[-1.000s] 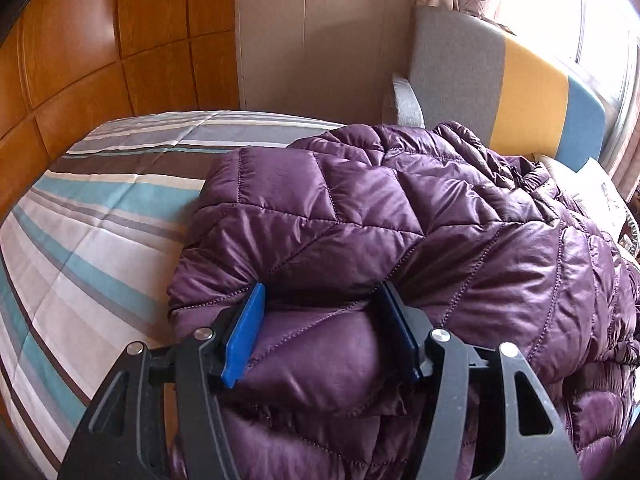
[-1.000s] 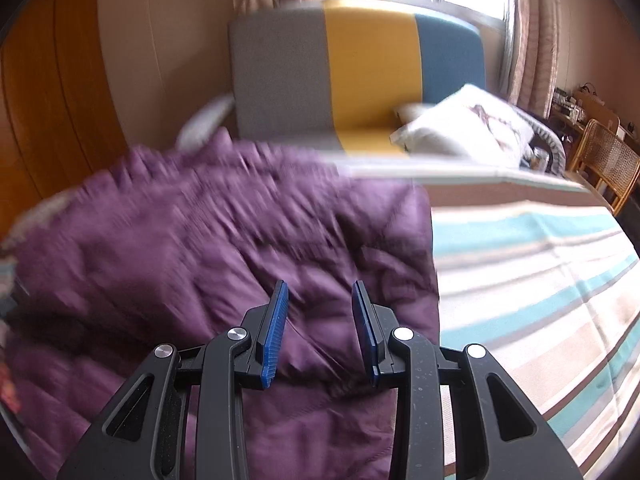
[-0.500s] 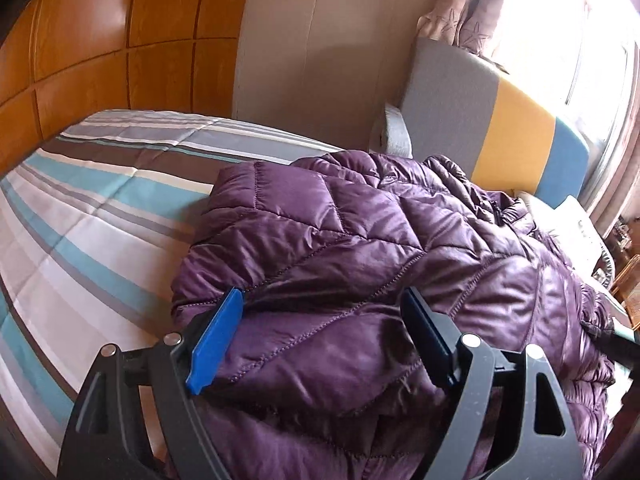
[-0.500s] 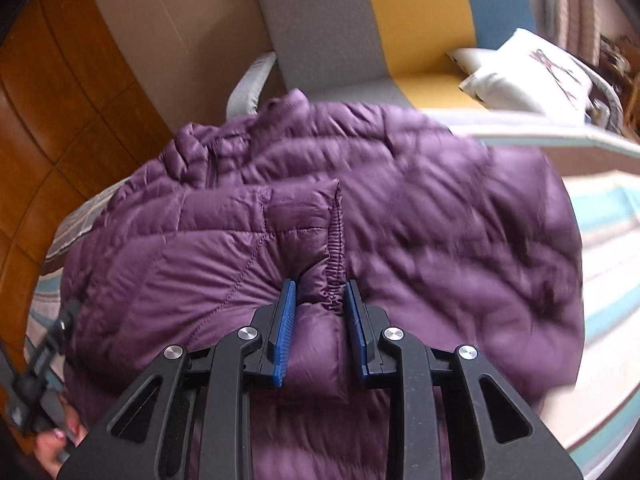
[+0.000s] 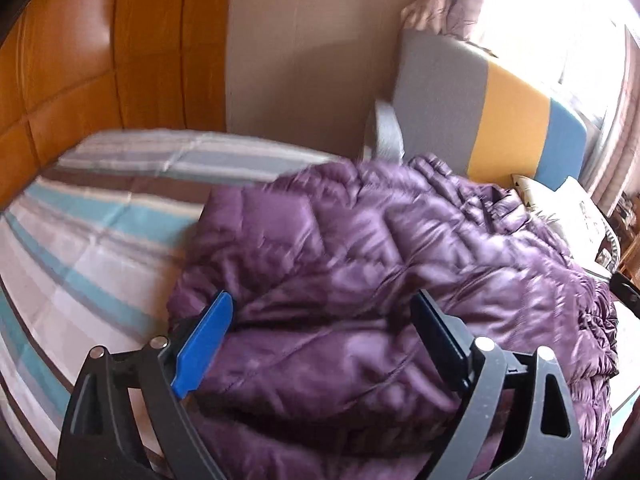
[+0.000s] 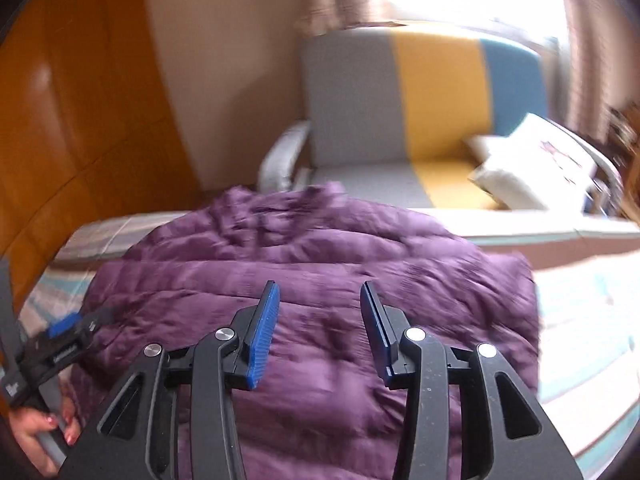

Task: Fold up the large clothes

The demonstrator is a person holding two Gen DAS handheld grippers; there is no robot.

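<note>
Purple jacket [image 5: 380,280] bunched in a folded heap on the striped bed [image 5: 92,240], likely just let go to settle. Left tool [image 5: 324,340] opening wide astride its puffy edge (pads off the cloth, it seems); right tool [image 6: 320,332] opening too, holding nothing.

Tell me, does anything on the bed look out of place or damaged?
Nothing stands out. The purple jacket lies bunched but whole on the striped bed. Both grippers are opening above it, gripping nothing.
</note>
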